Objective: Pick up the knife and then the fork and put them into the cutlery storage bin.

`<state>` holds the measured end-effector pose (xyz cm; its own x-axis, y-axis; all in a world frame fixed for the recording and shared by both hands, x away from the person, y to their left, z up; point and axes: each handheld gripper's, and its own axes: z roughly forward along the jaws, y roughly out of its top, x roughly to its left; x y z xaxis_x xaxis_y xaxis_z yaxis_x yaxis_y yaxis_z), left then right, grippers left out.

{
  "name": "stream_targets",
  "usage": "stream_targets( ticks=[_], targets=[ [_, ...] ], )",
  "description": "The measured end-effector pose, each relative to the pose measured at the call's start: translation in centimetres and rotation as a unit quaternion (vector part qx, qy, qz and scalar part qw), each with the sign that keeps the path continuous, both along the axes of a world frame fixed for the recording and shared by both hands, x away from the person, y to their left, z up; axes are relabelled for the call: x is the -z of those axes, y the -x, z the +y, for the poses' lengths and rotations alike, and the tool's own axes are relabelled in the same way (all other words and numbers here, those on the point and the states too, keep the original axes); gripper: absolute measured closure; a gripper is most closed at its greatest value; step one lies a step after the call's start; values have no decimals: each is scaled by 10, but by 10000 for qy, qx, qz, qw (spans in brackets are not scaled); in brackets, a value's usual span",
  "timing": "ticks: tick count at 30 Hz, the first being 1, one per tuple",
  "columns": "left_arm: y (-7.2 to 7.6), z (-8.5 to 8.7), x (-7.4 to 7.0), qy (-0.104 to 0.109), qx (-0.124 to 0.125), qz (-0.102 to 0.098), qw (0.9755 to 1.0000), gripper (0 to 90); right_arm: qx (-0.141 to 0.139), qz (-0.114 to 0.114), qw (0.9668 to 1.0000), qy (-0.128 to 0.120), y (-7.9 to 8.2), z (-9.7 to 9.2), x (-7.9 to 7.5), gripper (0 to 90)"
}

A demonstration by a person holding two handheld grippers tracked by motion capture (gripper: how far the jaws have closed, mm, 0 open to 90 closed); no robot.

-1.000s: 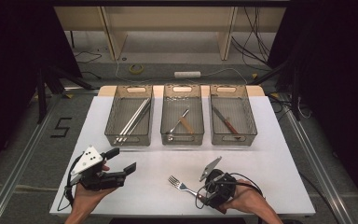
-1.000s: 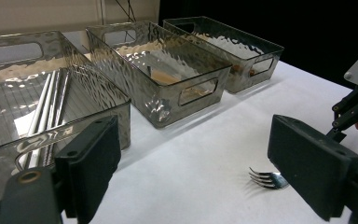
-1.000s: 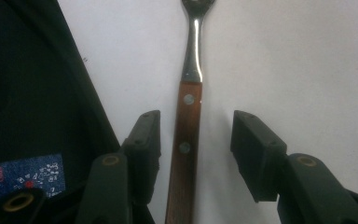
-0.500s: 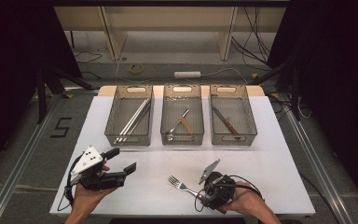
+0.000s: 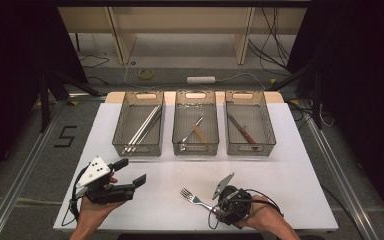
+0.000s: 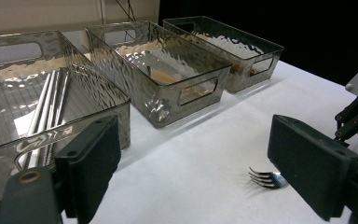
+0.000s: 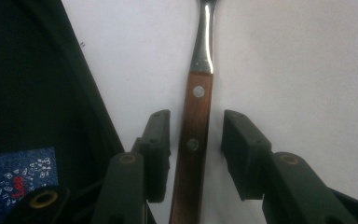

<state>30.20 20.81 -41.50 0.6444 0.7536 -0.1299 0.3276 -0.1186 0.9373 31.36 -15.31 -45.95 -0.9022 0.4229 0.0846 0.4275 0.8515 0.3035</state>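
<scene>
Fork (image 5: 196,199) lies flat on the bench (image 5: 300,185) near its front edge, and our right gripper (image 7: 195,140) has its jaws astride the wooden handle, just been closing, small gaps still on both sides. Our left gripper (image 5: 130,172) hovers wide, nothing between its jaws.
</scene>
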Motion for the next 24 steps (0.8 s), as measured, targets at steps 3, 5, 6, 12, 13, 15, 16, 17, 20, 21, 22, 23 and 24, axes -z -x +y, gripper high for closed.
stream_targets(
  ticks=[3,5,6,12,13,15,16,17,20,21,22,23,24],
  targets=[
    [0,0,0,-1,1,1,10000,167,21,7,10000,14,1,0,0,640],
    [0,0,0,-1,1,2,10000,167,-74,-87,9999,11,0,0,1,645],
    [0,0,0,-3,2,2,10000,167,-119,-98,9999,25,-1,-1,1,647],
    [0,0,0,-3,3,5,10000,167,-49,-35,10000,75,0,0,0,666],
    [0,0,0,-1,3,6,10000,167,-52,-46,9999,91,0,0,0,672],
    [0,0,0,2,1,3,10000,167,-60,-102,9999,54,1,1,1,674],
    [0,0,0,2,-1,4,10000,167,-78,-111,9999,83,1,1,0,676],
    [0,0,0,3,-2,4,10000,167,-86,-121,9998,98,1,1,0,679],
    [0,0,0,-5,-1,5,10000,167,-93,-132,9998,96,1,1,1,689],
    [-1,0,0,-3,0,9,10000,167,-102,-135,9998,106,0,1,0,695],
    [-1,0,0,-4,-2,8,10000,167,-94,-127,9998,86,0,1,1,699],
    [-1,0,0,-2,-2,6,10000,167,-99,-129,9998,84,0,1,1,702],
    [-1,0,0,1,0,6,10000,167,-106,-130,9998,81,0,1,1,705]
  ],
)
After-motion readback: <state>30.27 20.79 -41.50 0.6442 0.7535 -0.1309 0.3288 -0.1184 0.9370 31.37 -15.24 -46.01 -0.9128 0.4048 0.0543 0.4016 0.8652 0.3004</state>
